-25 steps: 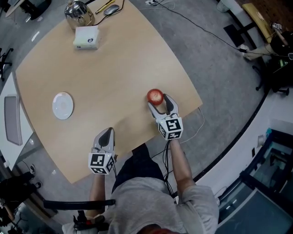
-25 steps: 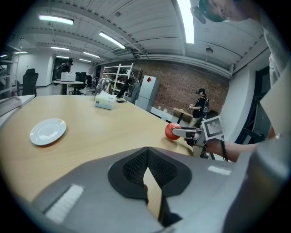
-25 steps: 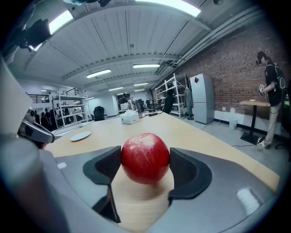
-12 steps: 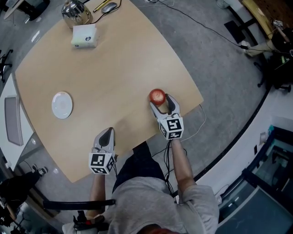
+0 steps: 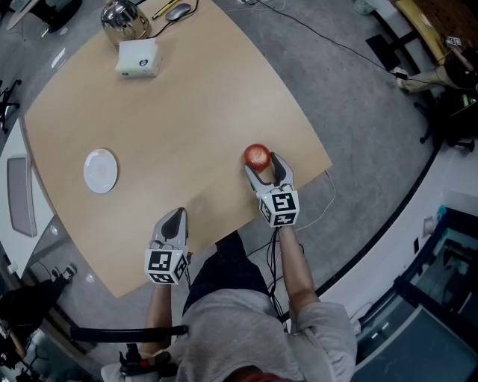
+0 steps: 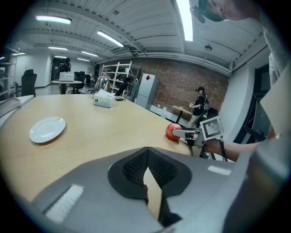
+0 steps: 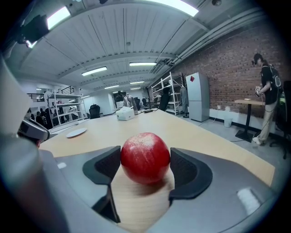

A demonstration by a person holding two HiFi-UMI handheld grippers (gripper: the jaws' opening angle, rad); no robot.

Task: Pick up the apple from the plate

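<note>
A red apple (image 5: pixel 256 157) sits between the pads of my right gripper (image 5: pixel 262 166) near the table's front right edge, with both pads against its sides. The right gripper view shows the apple (image 7: pixel 145 157) filling the gap between the jaws, its shadow on the wood just beneath it. The white plate (image 5: pixel 101 171) lies empty far to the left on the table. My left gripper (image 5: pixel 173 218) rests at the front edge of the table, shut with nothing in it. From the left gripper view I see the plate (image 6: pixel 47 129) at left and the apple (image 6: pixel 172 132) at right.
A white tissue box (image 5: pixel 137 57) and a shiny metal pot (image 5: pixel 124 21) stand at the far end of the tan table (image 5: pixel 187 112). A cable (image 5: pixel 328 195) hangs off the right edge. Grey floor surrounds the table.
Hardly anything differs: the right gripper with the apple has edged a little toward the far right. The left gripper has stayed still.
</note>
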